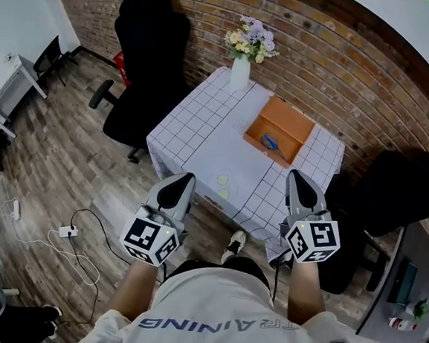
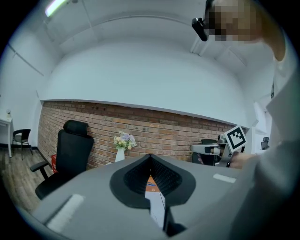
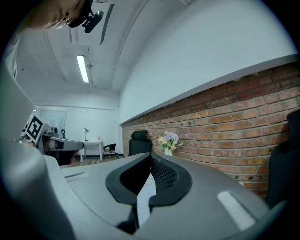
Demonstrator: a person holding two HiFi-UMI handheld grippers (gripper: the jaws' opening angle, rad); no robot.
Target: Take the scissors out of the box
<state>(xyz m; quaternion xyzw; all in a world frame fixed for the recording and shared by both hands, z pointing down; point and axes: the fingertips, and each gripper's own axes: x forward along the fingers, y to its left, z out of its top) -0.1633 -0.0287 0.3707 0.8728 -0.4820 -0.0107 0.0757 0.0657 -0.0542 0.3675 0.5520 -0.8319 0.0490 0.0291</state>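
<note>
An orange box [image 1: 292, 119] stands open at the far right of a table with a white checked cloth [image 1: 203, 136]. Blue-handled scissors [image 1: 269, 142] lie inside it. I hold both grippers level over the floor, short of the table's near edge. My left gripper [image 1: 187, 176] is shut and holds nothing. My right gripper [image 1: 295, 173] is also shut and empty. In the left gripper view a sliver of the box [image 2: 151, 183] shows behind the closed jaws of the left gripper [image 2: 150, 157]. Only the tablecloth shows behind the right gripper [image 3: 151, 155] in its own view.
A white vase of flowers [image 1: 240, 71] stands at the table's far edge by the brick wall. Black office chairs flank the table at the left [image 1: 145, 64] and right [image 1: 396, 190]. Cables and a power strip [image 1: 67, 231] lie on the wooden floor at the left.
</note>
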